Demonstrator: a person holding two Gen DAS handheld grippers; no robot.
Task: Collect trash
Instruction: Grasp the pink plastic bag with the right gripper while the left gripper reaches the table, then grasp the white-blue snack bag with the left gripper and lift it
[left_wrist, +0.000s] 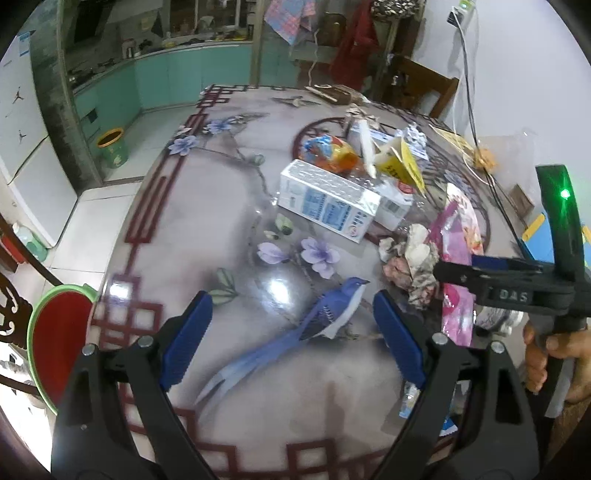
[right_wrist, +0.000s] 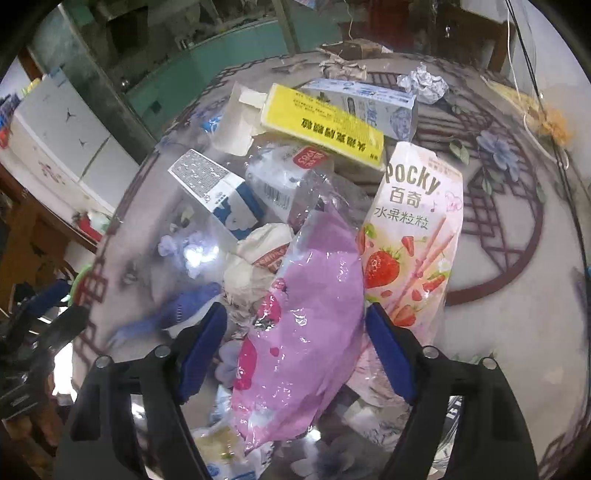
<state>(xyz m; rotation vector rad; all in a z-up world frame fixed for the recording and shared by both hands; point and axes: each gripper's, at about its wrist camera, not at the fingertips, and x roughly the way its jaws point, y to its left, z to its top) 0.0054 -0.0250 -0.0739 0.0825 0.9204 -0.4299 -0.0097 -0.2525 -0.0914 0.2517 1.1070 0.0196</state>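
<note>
- Trash lies heaped on the counter (left_wrist: 177, 229), ahead of both grippers.
- Milk carton (left_wrist: 325, 201) lies on its side, well beyond the left gripper.
- Pink wrapper (right_wrist: 306, 306) sits between the right gripper's fingers; I cannot tell whether the pads press it.
- Pocky pack (right_wrist: 413, 236) lies just right of that wrapper, by the right finger.
- Crumpled paper (left_wrist: 410, 262) lies ahead and right of the left gripper.
- Left gripper (left_wrist: 291, 332) hangs with jaws spread wide above the painted bird, nothing between them.
- Right gripper (right_wrist: 295, 347) stands partly spread around the wrapper.
</note>
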